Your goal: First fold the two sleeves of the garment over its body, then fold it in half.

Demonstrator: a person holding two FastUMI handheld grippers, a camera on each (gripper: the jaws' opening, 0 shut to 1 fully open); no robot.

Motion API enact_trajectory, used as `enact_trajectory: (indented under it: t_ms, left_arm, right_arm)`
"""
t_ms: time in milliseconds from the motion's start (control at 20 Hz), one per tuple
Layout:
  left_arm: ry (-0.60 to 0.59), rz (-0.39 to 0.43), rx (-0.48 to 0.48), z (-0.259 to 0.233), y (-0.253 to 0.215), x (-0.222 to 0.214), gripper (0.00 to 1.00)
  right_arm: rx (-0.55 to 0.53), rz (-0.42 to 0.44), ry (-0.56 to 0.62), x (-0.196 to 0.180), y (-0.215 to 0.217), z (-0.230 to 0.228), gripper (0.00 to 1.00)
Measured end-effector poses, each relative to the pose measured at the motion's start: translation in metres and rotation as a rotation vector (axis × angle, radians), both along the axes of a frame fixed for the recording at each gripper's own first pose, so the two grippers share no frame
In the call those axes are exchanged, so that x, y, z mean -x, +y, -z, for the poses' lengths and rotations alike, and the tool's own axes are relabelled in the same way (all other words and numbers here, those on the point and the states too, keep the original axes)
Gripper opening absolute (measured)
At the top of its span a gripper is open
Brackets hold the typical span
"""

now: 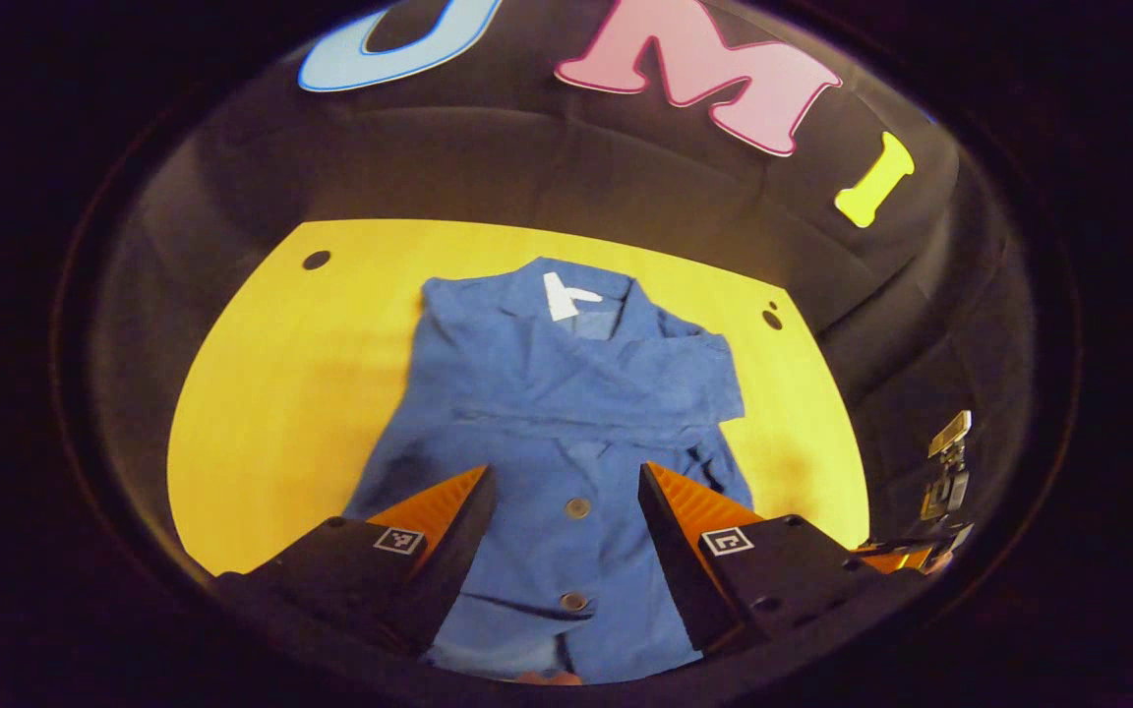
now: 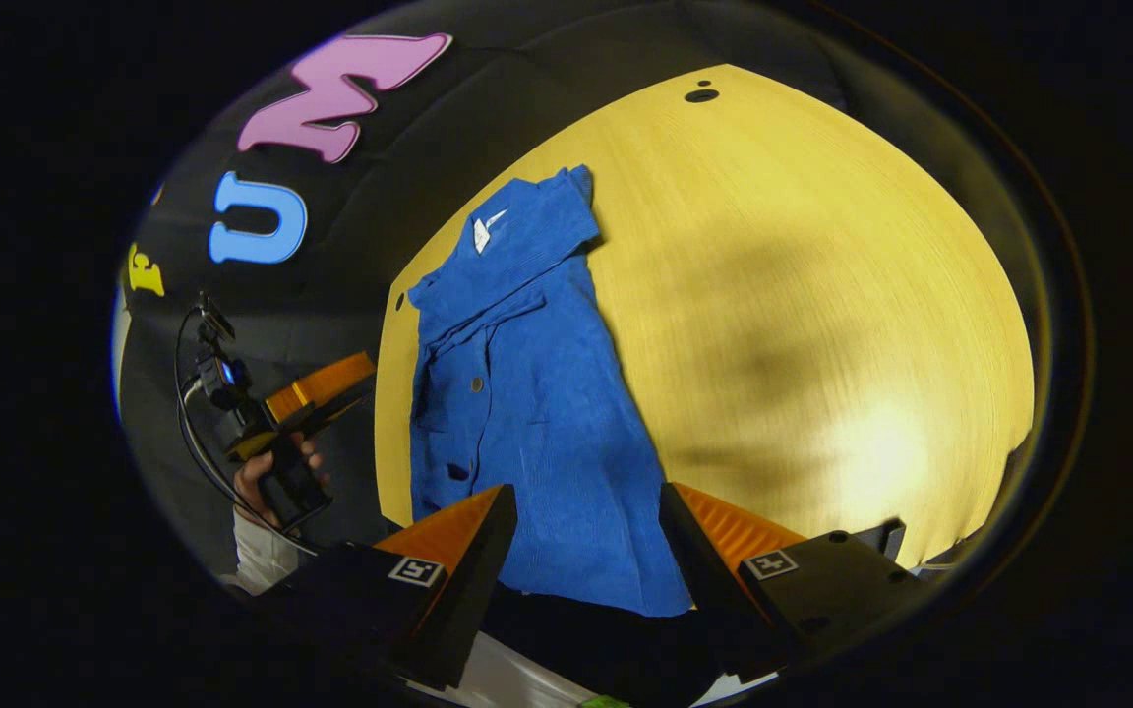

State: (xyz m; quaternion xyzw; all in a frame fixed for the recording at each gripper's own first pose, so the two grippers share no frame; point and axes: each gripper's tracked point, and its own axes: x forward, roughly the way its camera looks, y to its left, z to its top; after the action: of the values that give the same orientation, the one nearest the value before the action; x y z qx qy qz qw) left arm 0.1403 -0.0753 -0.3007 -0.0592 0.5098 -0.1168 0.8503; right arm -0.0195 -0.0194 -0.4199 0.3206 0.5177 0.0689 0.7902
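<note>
We are holding both tools, left tool (image 1: 566, 492) and right tool (image 2: 581, 511), spread and empty above the blue buttoned corduroy shirt's (image 1: 566, 413) hem on the yellow wooden counter (image 1: 281, 393), seemingly readying the half-fold since both sleeves are lying across its body.

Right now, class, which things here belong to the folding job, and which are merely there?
Belongs to the job:
blue button-up shirt
left tool, open
right tool, open

Merely there:
yellow table
holes in the table top

A blue buttoned shirt (image 1: 566, 433) (image 2: 527, 413) lies flat on the yellow table (image 1: 281, 393) (image 2: 803, 295), front up, collar toward the table's far edge, both sleeves folded across its chest, hem at the near edge.
</note>
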Motion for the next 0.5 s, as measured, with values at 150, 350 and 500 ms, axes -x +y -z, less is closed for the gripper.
enact_trajectory:
  t_ms: [150,350,500]
  left_arm:
    - [0.079,-0.004,-0.06,0.027,0.063,0.055,0.85]
    - [0.29,-0.056,-0.064,0.086,0.132,0.116,0.85]
    - [0.431,-0.08,-0.014,0.118,0.148,0.14,0.85]
  right_arm:
    - [0.096,-0.039,0.003,0.019,0.023,0.005,0.96]
    - [0.18,-0.047,0.099,0.046,0.043,0.029,0.99]
    - [0.205,-0.048,0.172,0.06,0.046,0.048,0.99]
